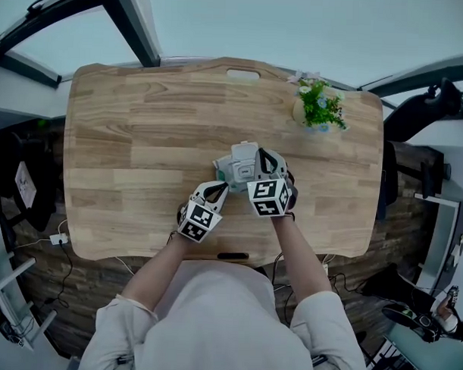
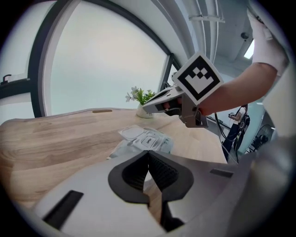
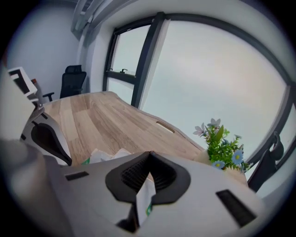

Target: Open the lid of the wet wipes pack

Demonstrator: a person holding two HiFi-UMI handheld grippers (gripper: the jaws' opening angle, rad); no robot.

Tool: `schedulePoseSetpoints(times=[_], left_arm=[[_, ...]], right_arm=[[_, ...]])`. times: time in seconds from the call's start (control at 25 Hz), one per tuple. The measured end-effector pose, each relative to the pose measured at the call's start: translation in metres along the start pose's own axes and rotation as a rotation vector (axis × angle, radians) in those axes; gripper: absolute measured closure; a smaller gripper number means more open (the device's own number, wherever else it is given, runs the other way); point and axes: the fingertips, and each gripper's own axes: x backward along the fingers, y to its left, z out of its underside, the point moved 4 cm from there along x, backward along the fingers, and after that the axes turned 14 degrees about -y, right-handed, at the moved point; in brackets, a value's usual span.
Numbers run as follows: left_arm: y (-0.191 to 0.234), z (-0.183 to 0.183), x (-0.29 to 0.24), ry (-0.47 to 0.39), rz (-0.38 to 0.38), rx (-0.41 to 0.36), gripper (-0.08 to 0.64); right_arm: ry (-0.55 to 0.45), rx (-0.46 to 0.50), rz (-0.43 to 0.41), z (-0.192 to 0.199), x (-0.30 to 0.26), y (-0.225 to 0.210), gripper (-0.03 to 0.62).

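On the left, the left tool (image 2: 148, 154): tips pressed together, nothing held. Just ahead of it and a bit lower, flat on the wooden counter (image 1: 127, 139), the wet wipes pack (image 2: 149, 141). On top of the pack, a white lid (image 2: 133, 133), most likely flipped back already, away from both tools; hard to say for sure. Above the pack and not touching it, the right tool (image 3: 150, 156): tips pressed together too and holding nothing, with only a bit of the white and green pack peeking through the gap behind its pads. Far ahead and to the right of that tool, a little plant (image 3: 221, 143).

To do this part well:

Lift both tools up and away slowly. Keep clear of the lid, so no bump shuts it. Look down and check that the lid stays back. If it springs forward, press the near end of the pack down with the left tool. Then push the lid's front edge up and back with the closed tip of the right tool.
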Motion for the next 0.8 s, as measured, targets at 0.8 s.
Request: schedulePoseSetpoints(times=[0.8], left_arm=[[-0.028,-0.115,0.117,-0.384,-0.161,-0.042,0.538]], right_arm=[[-0.378,-0.431,0.186,-0.074,0.172,-0.002,0.588]])
